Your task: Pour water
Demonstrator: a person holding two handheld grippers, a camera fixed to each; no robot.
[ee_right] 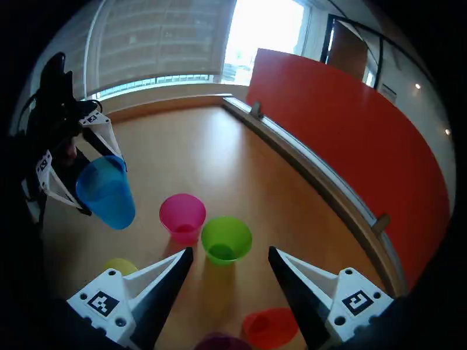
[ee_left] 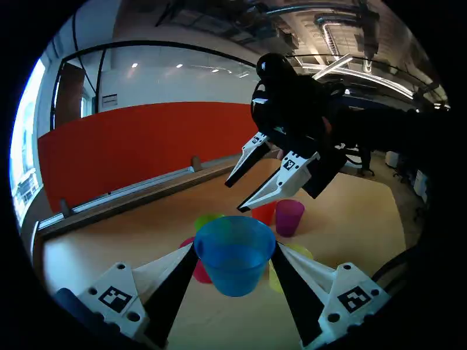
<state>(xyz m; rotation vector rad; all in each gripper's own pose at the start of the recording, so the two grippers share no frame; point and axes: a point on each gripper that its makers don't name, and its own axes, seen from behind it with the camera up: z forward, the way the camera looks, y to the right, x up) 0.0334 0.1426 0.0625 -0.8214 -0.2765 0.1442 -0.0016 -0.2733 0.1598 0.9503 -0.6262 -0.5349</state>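
Five loose cups are standing on the wooden desk (ee_right: pixel 192 157). In the right gripper view a pink cup (ee_right: pixel 183 217) and a green cup (ee_right: pixel 226 239) are sitting just beside each other near the middle. A yellow cup (ee_right: pixel 119 266) is showing at lower left, a red cup (ee_right: pixel 269 326) at the bottom and a purple cup (ee_right: pixel 222 343) at the bottom edge.

The right claw (ee_right: pixel 229 251) is hanging open and empty, with the green cup lying just ahead between its fingers. In the left gripper view this same claw (ee_left: pixel 233 196) is hovering above the red cup (ee_left: pixel 264 213) and purple cup (ee_left: pixel 289 217), blocking the centre.

A red partition (ee_right: pixel 350 146) is running along the desk's right edge behind a low rail. A bright window (ee_right: pixel 262 35) is closing the top of the frame. Bare desk is stretching from the cups toward the upper middle.

The left claw (ee_left: pixel 234 251) is clamping the blue cup (ee_left: pixel 234 256), one finger pressing each side, at the lower centre of its own view. In the right gripper view the blue cup (ee_right: pixel 105 192) is sitting at mid-left, slightly tilted in that claw (ee_right: pixel 100 182) and apart from the pink cup. Whether it is holding water, I cannot tell.
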